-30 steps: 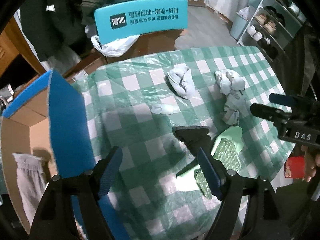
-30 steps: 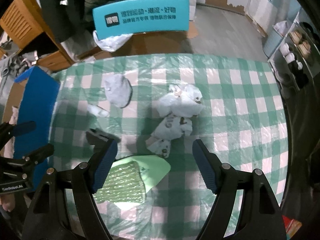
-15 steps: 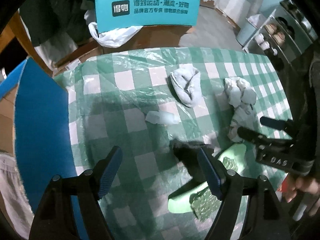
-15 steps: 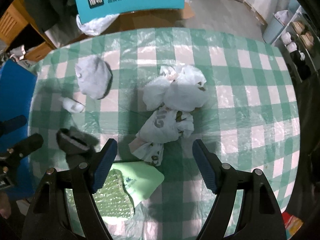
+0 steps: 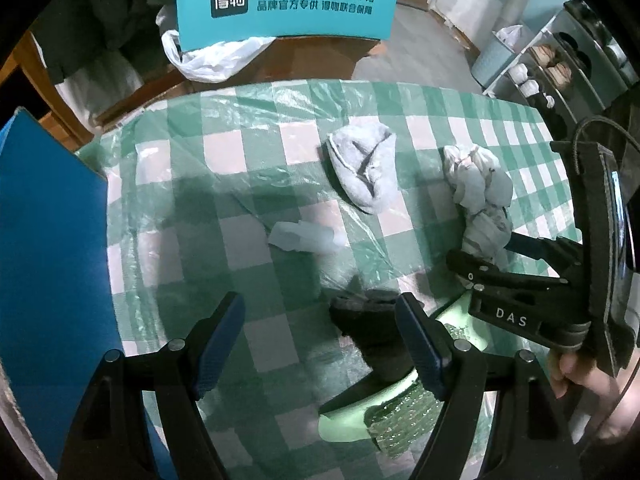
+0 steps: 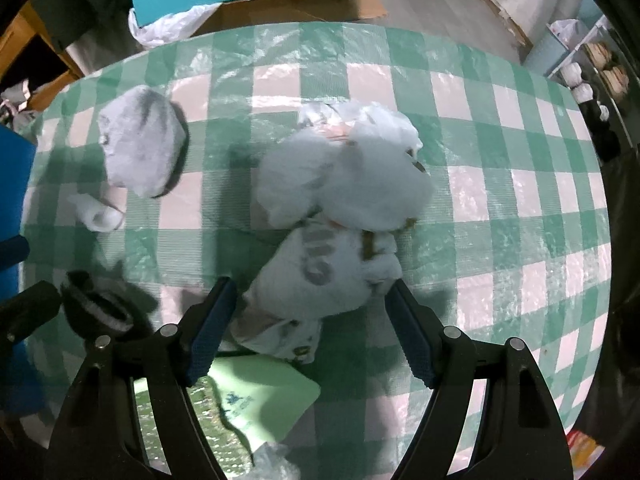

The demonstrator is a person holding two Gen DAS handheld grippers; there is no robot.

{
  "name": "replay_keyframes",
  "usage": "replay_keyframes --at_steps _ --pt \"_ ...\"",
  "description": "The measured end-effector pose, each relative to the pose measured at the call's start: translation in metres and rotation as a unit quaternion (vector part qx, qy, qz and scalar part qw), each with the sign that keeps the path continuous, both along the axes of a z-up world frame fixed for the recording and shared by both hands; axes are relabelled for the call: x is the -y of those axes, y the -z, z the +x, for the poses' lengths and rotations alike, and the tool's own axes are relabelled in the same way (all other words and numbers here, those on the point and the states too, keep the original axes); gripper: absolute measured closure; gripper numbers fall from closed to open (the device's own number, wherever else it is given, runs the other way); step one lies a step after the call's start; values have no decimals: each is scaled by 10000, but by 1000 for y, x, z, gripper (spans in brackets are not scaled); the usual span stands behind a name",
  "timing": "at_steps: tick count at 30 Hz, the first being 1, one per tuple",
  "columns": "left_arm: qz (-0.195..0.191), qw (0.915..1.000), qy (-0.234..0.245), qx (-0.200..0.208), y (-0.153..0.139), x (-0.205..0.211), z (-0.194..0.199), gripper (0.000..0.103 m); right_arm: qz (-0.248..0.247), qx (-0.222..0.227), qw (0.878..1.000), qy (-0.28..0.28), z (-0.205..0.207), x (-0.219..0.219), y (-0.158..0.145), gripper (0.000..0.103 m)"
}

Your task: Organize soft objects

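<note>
A crumpled white garment [image 6: 340, 216] lies mid-table; my right gripper [image 6: 312, 320] is open with its jaws either side of the garment's near end. It also shows in the left wrist view [image 5: 478, 196]. A grey folded sock [image 5: 364, 168] [image 6: 140, 152] and a small white sock [image 5: 304, 236] [image 6: 96, 212] lie further left. A dark sock [image 5: 372, 328] [image 6: 96, 308] lies just ahead of my open left gripper [image 5: 320, 340], beside its right finger [image 5: 420, 340]. The right gripper [image 5: 480, 256] is also seen from the left wrist.
The table has a green checked cloth [image 6: 500, 200] under clear plastic. A pale green bubble mailer [image 6: 256, 396] [image 5: 400, 408] lies at the near edge. A blue-flapped cardboard box [image 5: 48, 240] stands left. A teal chair back [image 5: 288, 4] is behind the table.
Both grippers moved forward and lower over the table. The right gripper now straddles the white garment's near end; the left has closed in on the dark sock.
</note>
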State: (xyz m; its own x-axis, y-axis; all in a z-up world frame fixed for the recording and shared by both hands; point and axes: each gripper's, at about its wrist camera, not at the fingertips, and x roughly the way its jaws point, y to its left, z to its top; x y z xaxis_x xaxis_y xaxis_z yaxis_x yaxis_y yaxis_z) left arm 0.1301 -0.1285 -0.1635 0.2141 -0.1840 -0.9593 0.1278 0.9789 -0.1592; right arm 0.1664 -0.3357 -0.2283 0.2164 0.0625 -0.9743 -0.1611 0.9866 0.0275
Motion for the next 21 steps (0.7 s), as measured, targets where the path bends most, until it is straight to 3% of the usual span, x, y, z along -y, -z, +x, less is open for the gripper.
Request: replay_keyframes --at_steps 1,4,6,9,21 --pt "-52 10000 -3 -42 1 1 0 24 0 -5 10000 5 1 1 0 27" --pt "-154 9998 21 -108 2 6 -1 24 130 -61 9999 -1 2 6 1 47" --pt "-149 9998 66 -122 3 10 -1 24 183 -50 9998 -15 0 9 -1 67" --pt "-131 9997 166 -132 6 17 -3 23 220 37 9997 -63 -5 14 -7 73" --pt "200 9982 464 -315 28 37 -7 23 518 114 9978 -403 -24 13 -23 76"
